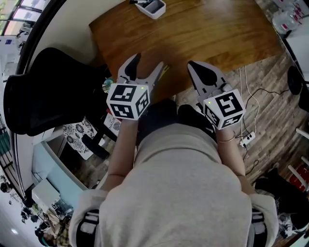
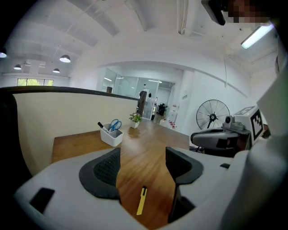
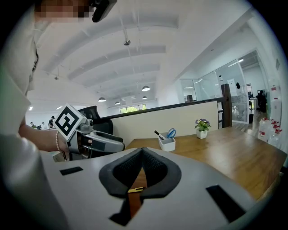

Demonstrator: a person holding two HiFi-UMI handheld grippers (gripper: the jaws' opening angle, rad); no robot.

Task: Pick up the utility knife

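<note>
The utility knife (image 1: 165, 71) is a slim yellow one with a black tip, lying on the wooden table (image 1: 217, 34) close to its near edge. In the left gripper view the knife (image 2: 141, 201) lies low between the jaws, below and ahead of them. My left gripper (image 1: 148, 61) (image 2: 143, 157) hovers over that edge, open and empty, its right finger just left of the knife. My right gripper (image 1: 191, 65) (image 3: 141, 150) is shut with nothing held, a hand's width right of the knife. A yellow sliver (image 3: 136, 190) shows through the gap under its closed pads.
A white pen holder (image 1: 153, 7) (image 2: 111, 136) (image 3: 167, 143) with scissors and a marker stands at the table's far side, a small potted plant (image 2: 134, 123) (image 3: 202, 133) beyond it. A black office chair (image 1: 48, 91) is to the left. Cables and a power strip (image 1: 247, 139) lie on the floor to the right.
</note>
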